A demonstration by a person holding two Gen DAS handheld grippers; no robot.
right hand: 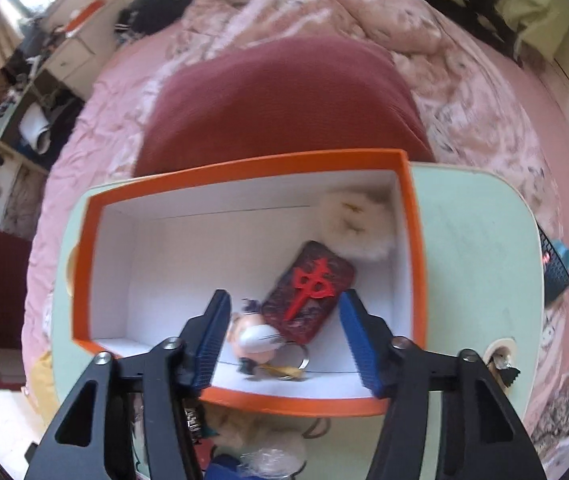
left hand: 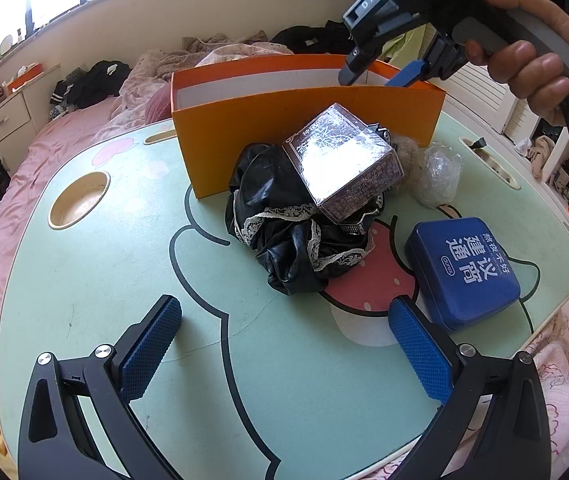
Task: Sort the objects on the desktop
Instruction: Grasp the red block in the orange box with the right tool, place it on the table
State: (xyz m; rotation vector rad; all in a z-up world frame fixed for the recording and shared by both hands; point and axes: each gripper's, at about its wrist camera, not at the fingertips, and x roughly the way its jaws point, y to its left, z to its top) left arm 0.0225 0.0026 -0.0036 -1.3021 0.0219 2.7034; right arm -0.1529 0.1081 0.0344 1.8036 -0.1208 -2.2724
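Observation:
An orange box (left hand: 308,128) with a white inside stands at the back of the green lap table (left hand: 124,280). In front of it a shiny wrapped box (left hand: 344,160) rests on a black lace-trimmed garment (left hand: 284,232). A blue tin (left hand: 464,272) lies to the right, beside a crumpled clear wrap (left hand: 438,176). My left gripper (left hand: 284,344) is open and empty, low over the table's front. My right gripper (right hand: 282,336) is open above the orange box (right hand: 244,168); it also shows in the left wrist view (left hand: 376,76). Inside lie a red mahjong-tile keychain (right hand: 308,296), a small doll charm (right hand: 256,338) and a white fluffy pompom (right hand: 354,226).
The table stands on a bed with pink sheets (left hand: 16,184) and a dark red pillow (right hand: 276,100). A round cup recess (left hand: 78,200) is at the table's left, and a slot (left hand: 488,160) at its right edge. A bedside cabinet (left hand: 4,120) stands far left.

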